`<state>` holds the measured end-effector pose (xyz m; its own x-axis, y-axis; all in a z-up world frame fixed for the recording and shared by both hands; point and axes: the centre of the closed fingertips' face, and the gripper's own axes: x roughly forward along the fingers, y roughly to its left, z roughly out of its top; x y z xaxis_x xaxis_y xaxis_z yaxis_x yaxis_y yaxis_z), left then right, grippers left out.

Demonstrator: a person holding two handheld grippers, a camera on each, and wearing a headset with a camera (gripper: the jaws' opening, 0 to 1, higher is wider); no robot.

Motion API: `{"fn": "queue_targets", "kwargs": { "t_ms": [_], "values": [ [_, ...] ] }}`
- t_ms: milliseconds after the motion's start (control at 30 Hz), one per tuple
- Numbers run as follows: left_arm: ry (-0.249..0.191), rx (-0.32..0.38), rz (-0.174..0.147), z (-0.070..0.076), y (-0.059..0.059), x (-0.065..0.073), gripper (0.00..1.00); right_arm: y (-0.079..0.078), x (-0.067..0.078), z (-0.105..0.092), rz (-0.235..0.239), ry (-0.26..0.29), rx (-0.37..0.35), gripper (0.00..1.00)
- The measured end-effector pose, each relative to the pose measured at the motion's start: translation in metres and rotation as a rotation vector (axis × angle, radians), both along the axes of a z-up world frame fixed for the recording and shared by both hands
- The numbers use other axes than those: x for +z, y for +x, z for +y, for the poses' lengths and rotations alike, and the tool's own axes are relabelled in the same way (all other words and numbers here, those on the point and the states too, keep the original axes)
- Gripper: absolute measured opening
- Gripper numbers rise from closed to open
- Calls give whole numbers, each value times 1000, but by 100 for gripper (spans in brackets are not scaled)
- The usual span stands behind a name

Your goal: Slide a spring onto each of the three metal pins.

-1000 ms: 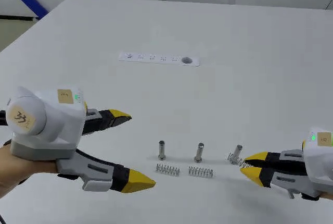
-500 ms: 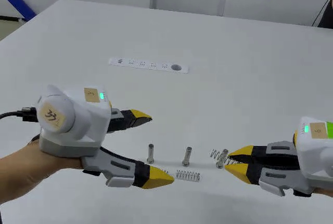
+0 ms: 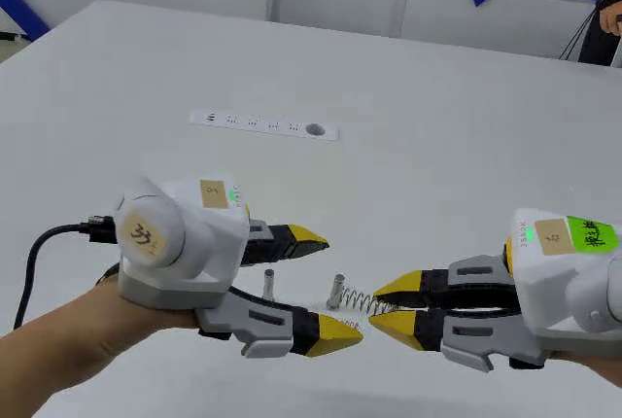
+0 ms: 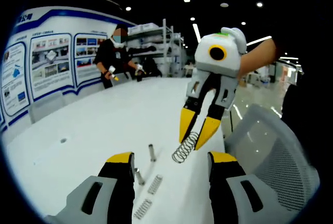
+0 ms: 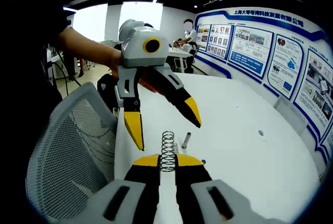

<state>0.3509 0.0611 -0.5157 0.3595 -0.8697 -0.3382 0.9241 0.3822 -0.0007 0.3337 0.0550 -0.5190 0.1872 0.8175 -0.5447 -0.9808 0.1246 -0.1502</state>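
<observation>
My right gripper (image 3: 381, 306) is shut on one end of a wire spring (image 3: 357, 299), which hangs off the table beside a short metal pin (image 3: 336, 290). A second pin (image 3: 268, 284) stands further left, behind my left gripper (image 3: 328, 286), whose jaws stand wide open on either side of the pins. In the left gripper view the right gripper (image 4: 191, 143) comes down from above with the spring (image 4: 181, 153) between its tips. Two pins (image 4: 152, 152) and two loose springs (image 4: 155, 183) are on the table there. In the right gripper view the spring (image 5: 167, 151) stands up from my shut jaws.
A white power strip (image 3: 264, 125) lies on the white table (image 3: 437, 146) further back. A grey chair (image 3: 335, 0) stands at the far edge. A black cable (image 3: 49, 248) trails from the left gripper. Another person works at the far end in the left gripper view.
The right gripper has picked the spring up from beside the rightmost pin and carried it left. The left gripper has moved right, over the pins. The head camera has tilted.
</observation>
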Motion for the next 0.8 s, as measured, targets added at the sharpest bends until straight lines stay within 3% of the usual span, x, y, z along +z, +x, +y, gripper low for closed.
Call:
{"fn": "queue_targets", "kwargs": {
  "t_ms": [100,500,800],
  "values": [
    [13,-9,5,1,-3,-3,55,-2,1,4,3,-3,17,11],
    [13,-53,4,3,-12,-1,24,-8,-1,7,-12,-48,72,11],
    [27,-110,-7,-2,-19,-2,14,-8,0,7,-12,-59,85,11]
  ]
}}
